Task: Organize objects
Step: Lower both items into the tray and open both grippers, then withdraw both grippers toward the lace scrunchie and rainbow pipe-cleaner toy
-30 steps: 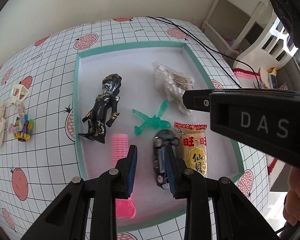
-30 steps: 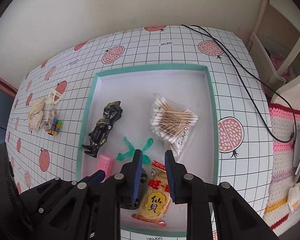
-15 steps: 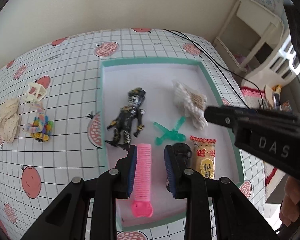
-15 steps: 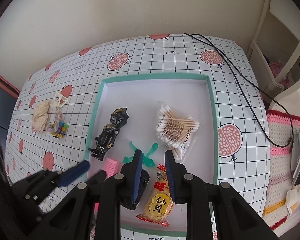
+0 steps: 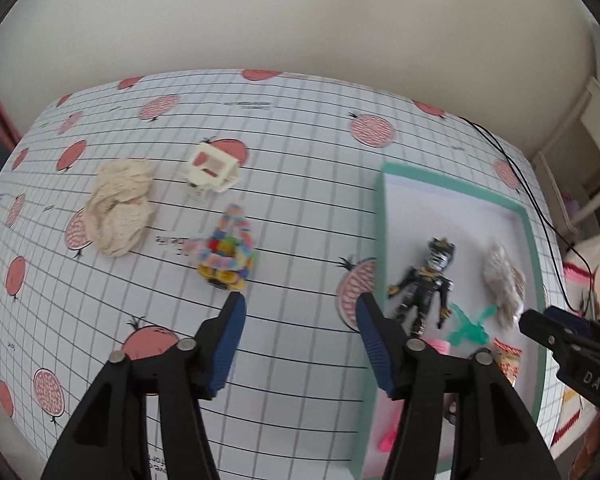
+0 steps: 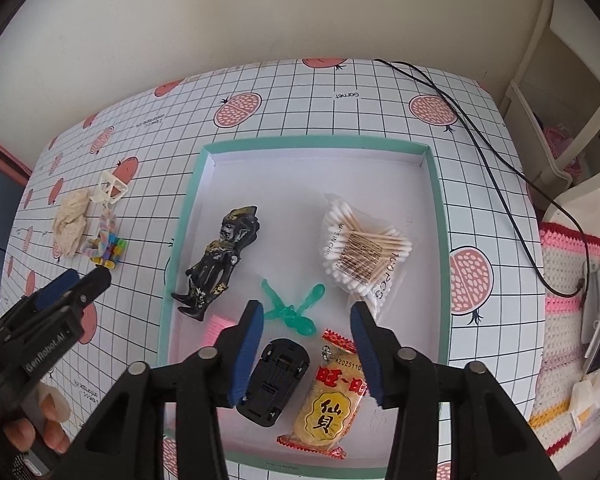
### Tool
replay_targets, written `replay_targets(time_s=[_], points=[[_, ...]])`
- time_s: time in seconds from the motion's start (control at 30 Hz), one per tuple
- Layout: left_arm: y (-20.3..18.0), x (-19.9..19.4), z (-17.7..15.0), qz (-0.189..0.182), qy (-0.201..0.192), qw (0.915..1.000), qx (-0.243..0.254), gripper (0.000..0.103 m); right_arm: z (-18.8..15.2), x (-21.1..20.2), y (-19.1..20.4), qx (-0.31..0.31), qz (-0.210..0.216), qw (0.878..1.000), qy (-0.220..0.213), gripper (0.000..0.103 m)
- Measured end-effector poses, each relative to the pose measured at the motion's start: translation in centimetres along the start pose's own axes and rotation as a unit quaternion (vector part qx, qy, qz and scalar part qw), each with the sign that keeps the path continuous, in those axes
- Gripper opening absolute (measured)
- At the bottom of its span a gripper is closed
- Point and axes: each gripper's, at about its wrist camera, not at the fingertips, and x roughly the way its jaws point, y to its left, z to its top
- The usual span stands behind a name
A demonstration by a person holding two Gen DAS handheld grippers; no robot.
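the left tool (image 5: 298,306) hangs over the table (image 5: 300,152) with its jaws just spread apart and nothing between them, near the colourful bead toy (image 5: 228,250). the right tool (image 6: 306,314) has also just opened, empty, above the tray (image 6: 436,216), where the black toy car (image 6: 276,382) lies beside the snack packet (image 6: 328,400).

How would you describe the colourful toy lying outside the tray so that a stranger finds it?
Start at the green-edged tray, then look left across the gridded tablecloth. Three things cluster there; the colourful toy lies nearest the tray, below the white frame and beside the crumpled cloth, the only rainbow-coloured one.
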Motion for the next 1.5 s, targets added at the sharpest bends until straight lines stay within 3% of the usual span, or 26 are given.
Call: replay_targets(time_s=[0.13,0.2,0.5,1.0,1.5], points=[[1.3,0.1,0.2,0.005,0.0,0.9998,-0.019,0.075,0.1,-0.1,0.4,-0.001,0.004,1.0,-0.005,0.069],[1.7,0.0,0.2,0.011,-0.006,0.9996,-0.025,0.088,0.2,-0.1,0.7,-0.004,0.005,1.0,-0.009,0.081],[3.5,-0.5,0.5,0.028,-0.03,0.998,-0.049,0.103,0.5,-0.2,1.8,-0.014,0.005,1.0,-0.021,0.102],[5.5,-1.4,1.2,0.024,-0.035,0.9975,-0.056,0.103,0.9,-0.3,3.6,-0.026,-0.004,0.999,-0.034,0.103],[11.5,-5.9,4.4,-0.014,-0.055,0.9941,-0.092,0.103,3.2,-3.5,8.2,-0.014,0.04,0.993,-0.114,0.103]])
